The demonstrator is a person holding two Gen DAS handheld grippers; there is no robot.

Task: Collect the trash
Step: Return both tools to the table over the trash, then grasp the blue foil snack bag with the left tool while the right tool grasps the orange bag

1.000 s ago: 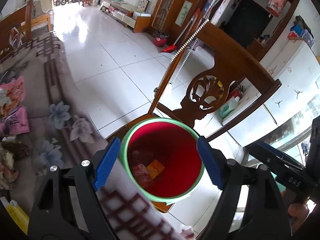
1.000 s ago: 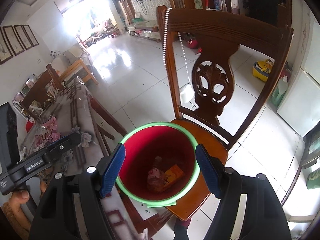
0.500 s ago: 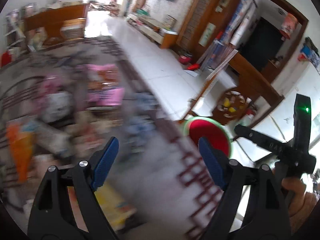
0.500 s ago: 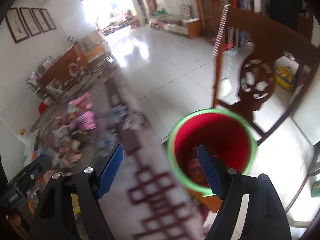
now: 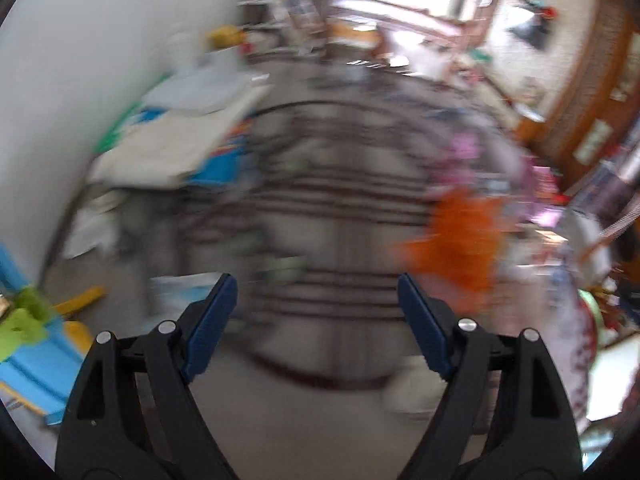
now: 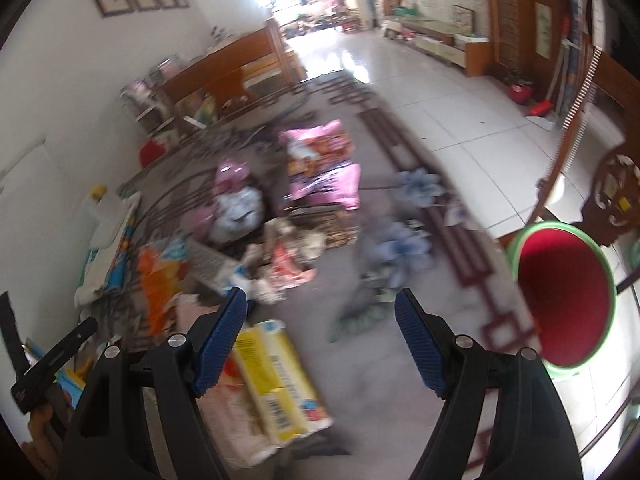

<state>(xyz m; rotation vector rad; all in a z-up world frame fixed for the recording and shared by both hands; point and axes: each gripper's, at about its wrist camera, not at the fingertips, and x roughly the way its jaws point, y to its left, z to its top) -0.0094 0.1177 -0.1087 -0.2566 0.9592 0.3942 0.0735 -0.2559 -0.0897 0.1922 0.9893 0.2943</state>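
Right gripper (image 6: pixel 320 312), fingers (image 6: pixel 416 340) apart, hovers over wrappers (image 6: pixel 320 168) beside red bin (image 6: pixel 564 296).

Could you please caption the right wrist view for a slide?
Open right gripper above a table strewn with snack wrappers, red bin at its edge.

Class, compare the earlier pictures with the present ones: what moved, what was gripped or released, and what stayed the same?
Both grippers swung away from the red bucket with the green rim on the wooden chair, towards the wrapper-littered table. The left gripper and right gripper have just been opening slightly, with nothing between them. Nothing was gripped. The bucket and the pink snack bags stayed put.
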